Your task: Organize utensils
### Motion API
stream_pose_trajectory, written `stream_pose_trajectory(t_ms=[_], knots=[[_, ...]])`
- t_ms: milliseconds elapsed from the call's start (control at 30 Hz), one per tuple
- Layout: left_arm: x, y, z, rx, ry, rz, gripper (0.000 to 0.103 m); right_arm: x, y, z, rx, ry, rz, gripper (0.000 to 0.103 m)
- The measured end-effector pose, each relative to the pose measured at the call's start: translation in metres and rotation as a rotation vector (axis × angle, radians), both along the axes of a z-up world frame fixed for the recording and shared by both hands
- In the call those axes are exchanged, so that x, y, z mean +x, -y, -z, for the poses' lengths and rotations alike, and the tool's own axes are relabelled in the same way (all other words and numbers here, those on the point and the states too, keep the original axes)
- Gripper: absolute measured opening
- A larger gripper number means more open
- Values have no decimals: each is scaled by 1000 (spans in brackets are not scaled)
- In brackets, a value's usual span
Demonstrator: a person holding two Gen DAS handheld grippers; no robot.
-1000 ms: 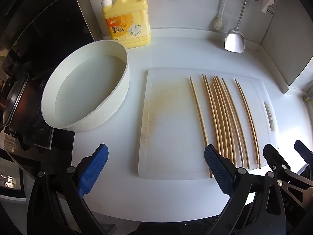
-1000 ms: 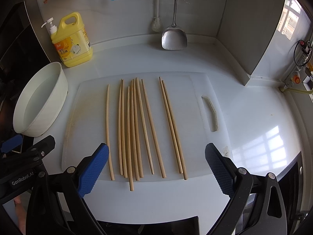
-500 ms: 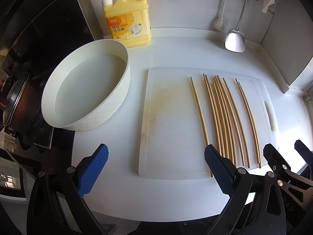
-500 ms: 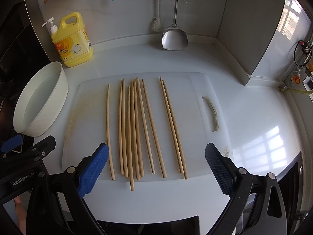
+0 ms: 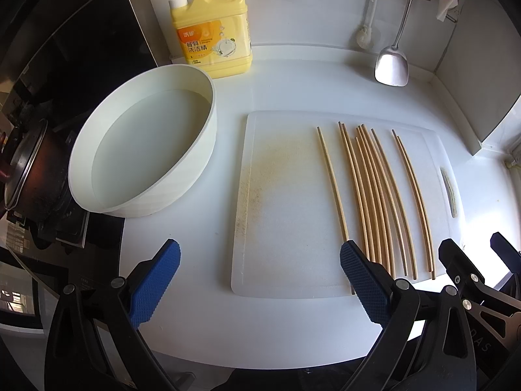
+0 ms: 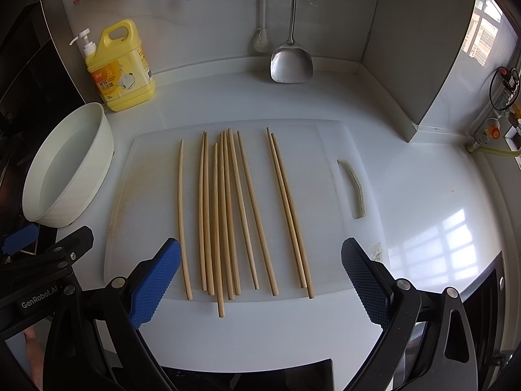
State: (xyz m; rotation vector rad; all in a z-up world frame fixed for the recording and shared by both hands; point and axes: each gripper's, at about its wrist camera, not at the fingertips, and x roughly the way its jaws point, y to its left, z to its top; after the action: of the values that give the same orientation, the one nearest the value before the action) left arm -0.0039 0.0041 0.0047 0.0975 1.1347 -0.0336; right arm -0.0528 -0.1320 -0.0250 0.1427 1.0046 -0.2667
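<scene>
Several wooden chopsticks [image 6: 224,215] [image 5: 371,192] lie side by side on a white cutting board [image 6: 312,176] [image 5: 286,215]. One lies alone at the left [image 6: 181,215], a close bundle fills the middle, and a pair [image 6: 286,208] sits to the right. My right gripper [image 6: 260,280] hovers open over the near ends of the chopsticks, touching none. My left gripper [image 5: 260,280] is open over the board's near left edge, its right pad [image 5: 364,286] in front of the lone chopstick's end. Both hold nothing.
A white basin [image 5: 143,150] [image 6: 68,166] with water stands left of the board. A yellow detergent bottle [image 5: 211,26] [image 6: 120,68] is behind it. A metal spatula [image 6: 291,62] [image 5: 392,68] hangs at the back wall. A dark pot on a stove [image 5: 26,163] is at far left.
</scene>
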Motion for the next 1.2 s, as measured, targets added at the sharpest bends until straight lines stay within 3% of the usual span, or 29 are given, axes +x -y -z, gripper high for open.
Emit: stream_pose_trajectory(t_ms=[1200], knots=[[0,-3,2,-3,-3,8,97,3,-14,-1,1,8,-4,94]])
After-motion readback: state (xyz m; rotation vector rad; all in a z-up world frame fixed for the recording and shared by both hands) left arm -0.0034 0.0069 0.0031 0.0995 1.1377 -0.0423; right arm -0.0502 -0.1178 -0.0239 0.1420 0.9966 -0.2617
